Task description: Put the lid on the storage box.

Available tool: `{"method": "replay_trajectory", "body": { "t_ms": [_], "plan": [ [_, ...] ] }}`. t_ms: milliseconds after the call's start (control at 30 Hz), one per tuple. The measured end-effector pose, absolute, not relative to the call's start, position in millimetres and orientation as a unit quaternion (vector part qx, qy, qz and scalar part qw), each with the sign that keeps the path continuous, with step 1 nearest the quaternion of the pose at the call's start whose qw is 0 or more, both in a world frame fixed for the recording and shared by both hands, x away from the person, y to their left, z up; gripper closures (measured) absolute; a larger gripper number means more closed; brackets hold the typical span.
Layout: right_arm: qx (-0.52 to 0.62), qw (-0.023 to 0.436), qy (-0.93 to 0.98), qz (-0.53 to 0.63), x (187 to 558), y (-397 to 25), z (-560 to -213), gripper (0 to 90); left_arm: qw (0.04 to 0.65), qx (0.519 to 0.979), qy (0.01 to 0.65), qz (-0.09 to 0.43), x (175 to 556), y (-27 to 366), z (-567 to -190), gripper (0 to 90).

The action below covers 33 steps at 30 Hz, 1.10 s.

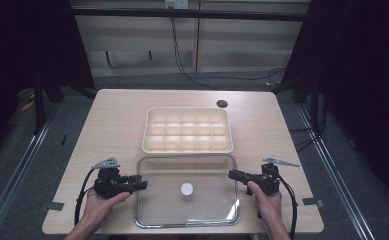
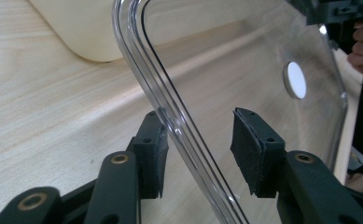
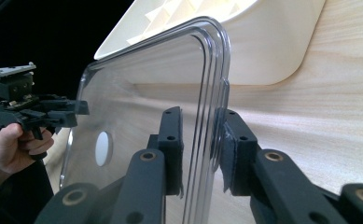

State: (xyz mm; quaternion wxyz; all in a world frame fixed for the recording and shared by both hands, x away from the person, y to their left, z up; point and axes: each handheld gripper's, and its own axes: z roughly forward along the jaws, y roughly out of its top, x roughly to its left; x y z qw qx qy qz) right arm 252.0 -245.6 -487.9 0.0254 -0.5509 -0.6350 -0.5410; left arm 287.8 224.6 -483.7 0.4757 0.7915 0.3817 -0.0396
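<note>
My left hand-held gripper [image 1: 143, 184] and right hand-held gripper [image 1: 231, 174] both stand released astride the short side edges of the clear lid [image 1: 162, 200], lying flat at lower centre just below the compartment tray [image 1: 187, 147].

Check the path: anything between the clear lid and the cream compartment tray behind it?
Nothing visible. The clear lid lies flat on the table just in front of the compartment tray, with bare wood between them. The left claw and right claw already straddle the lid's side rims, and the tray's compartments look empty.
</note>
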Motion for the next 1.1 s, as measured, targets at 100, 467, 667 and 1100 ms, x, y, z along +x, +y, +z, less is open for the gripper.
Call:
{"method": "replay_trajectory", "body": {
  "t_ms": [100, 467, 667, 1100],
  "plan": [
    [-0.549, 0.021, -0.637, -0.541, 251.4, -245.2, -486.2, 72.3, 0.474, 0.793, 0.38, -0.04, 288.1, 225.2, -481.5, 57.3],
    [-0.552, -0.004, -0.642, -0.533, 250.4, -240.3, -476.5, 70.1, 0.487, 0.788, 0.376, -0.032, 289.2, 229.3, -467.9, 63.5],
    [-0.544, -0.024, -0.654, -0.525, 249.1, -235.6, -465.3, 69.7, 0.492, 0.782, 0.381, -0.024, 288.0, 230.6, -463.4, 64.6],
    [-0.534, -0.041, -0.659, -0.527, 256.2, -235.6, -447.8, 70.2, 0.511, 0.774, 0.374, -0.01, 291.2, 232.0, -445.0, 71.2]
  ]
}}
